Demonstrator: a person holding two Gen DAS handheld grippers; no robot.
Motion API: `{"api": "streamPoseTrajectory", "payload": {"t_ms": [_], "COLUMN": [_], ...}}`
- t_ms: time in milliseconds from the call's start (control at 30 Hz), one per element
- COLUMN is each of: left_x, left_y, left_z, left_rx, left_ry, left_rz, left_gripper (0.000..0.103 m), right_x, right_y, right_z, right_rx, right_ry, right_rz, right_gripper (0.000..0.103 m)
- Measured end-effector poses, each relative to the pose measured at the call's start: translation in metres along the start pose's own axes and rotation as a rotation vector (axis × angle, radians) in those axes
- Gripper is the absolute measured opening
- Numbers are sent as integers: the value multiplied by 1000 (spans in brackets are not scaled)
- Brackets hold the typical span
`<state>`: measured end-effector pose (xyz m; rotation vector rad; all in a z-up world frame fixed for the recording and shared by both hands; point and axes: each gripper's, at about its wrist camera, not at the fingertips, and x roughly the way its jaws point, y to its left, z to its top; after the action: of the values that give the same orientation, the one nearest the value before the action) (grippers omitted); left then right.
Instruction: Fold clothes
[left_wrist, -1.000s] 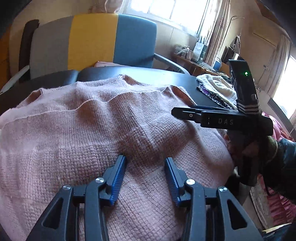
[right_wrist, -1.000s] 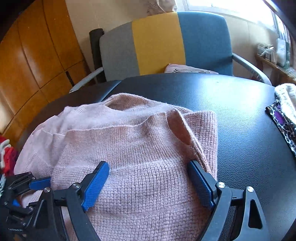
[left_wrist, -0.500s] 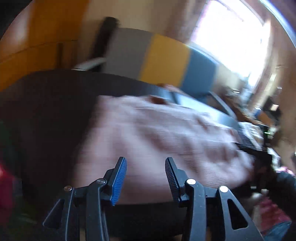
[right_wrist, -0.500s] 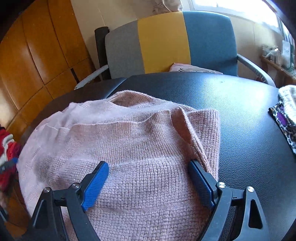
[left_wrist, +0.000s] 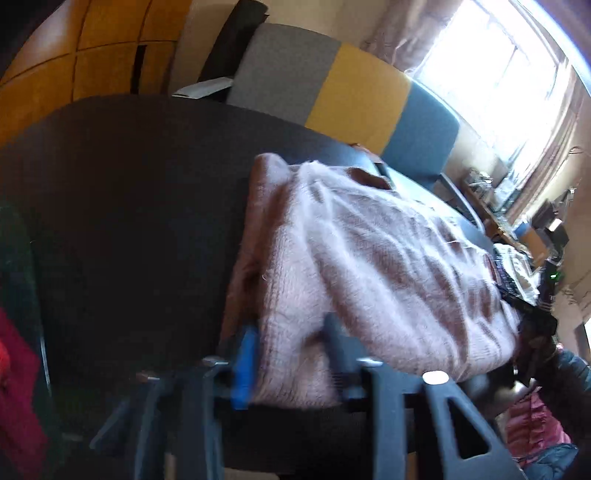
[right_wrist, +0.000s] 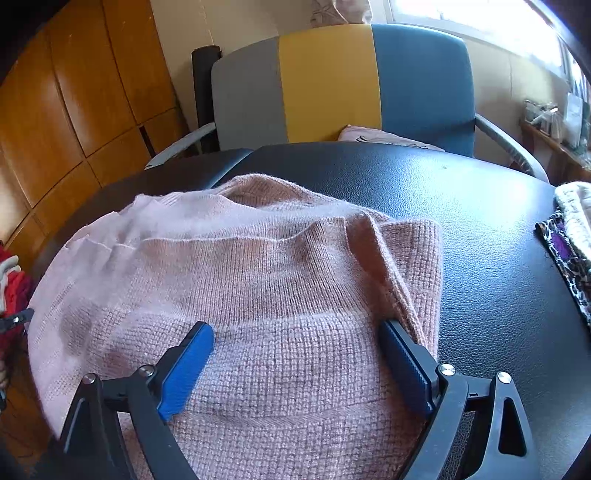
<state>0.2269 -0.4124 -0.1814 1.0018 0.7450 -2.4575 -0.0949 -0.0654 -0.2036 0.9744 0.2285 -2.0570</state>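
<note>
A pink knitted sweater (right_wrist: 258, 280) lies folded in layers on the black table (right_wrist: 480, 229). My right gripper (right_wrist: 295, 354) is open wide and hovers low over its near part, a finger on each side, holding nothing. In the left wrist view the sweater (left_wrist: 369, 258) shows from its left edge, blurred. My left gripper (left_wrist: 291, 350) is open at the sweater's near left corner, with the knit between its fingers, not pinched. The right gripper (left_wrist: 546, 295) shows small at the far right of that view.
A grey, yellow and blue chair (right_wrist: 332, 85) stands behind the table, with a folded pink garment (right_wrist: 384, 136) on its seat. A cream knit and leopard-print cloth (right_wrist: 569, 236) lie at the table's right edge. Red fabric (left_wrist: 18, 387) hangs off to the left. Wooden cabinets (right_wrist: 74, 92) stand left.
My left gripper has swung left off the top of the sweater to its left near corner and tilted. My right gripper has held almost still over the sweater.
</note>
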Motion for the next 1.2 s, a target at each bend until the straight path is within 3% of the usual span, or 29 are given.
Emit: {"api": "streamPoseTrajectory", "payload": {"t_ms": [167,300,433,567,700,833,967,1067,1200], "left_x": [-21,-31,-31,-32,-35,-8,34,61,77], "left_y": [-6,9,17,-6,-38,-71,-83,-76,-50], "left_z": [-8,-29,-34,-10,25,44,56,74,74], "left_rx": [66,37,-36,22,76,175,236,209,122], "left_ry": [3,39,35,-8,-112,-99,-46,-25,-31], "left_rz": [21,56,46,128,57,33,96,152,137], "left_gripper": [5,5,6,12,20,22,22,24,34], "right_x": [-1,-1,1,1,2,3,4,4,5], "right_y": [-1,0,-1,-2,1,0,0,0,-2], "right_z": [0,1,1,1,0,1,1,1,2], "right_rx": [0,-10,-11,-17,-28,-27,-28,-26,-18], "right_ry": [0,5,9,8,9,7,7,7,8], "right_rz": [4,15,30,23,12,15,15,16,28], "right_gripper": [94,95,97,97,97,97,97,97,98]}}
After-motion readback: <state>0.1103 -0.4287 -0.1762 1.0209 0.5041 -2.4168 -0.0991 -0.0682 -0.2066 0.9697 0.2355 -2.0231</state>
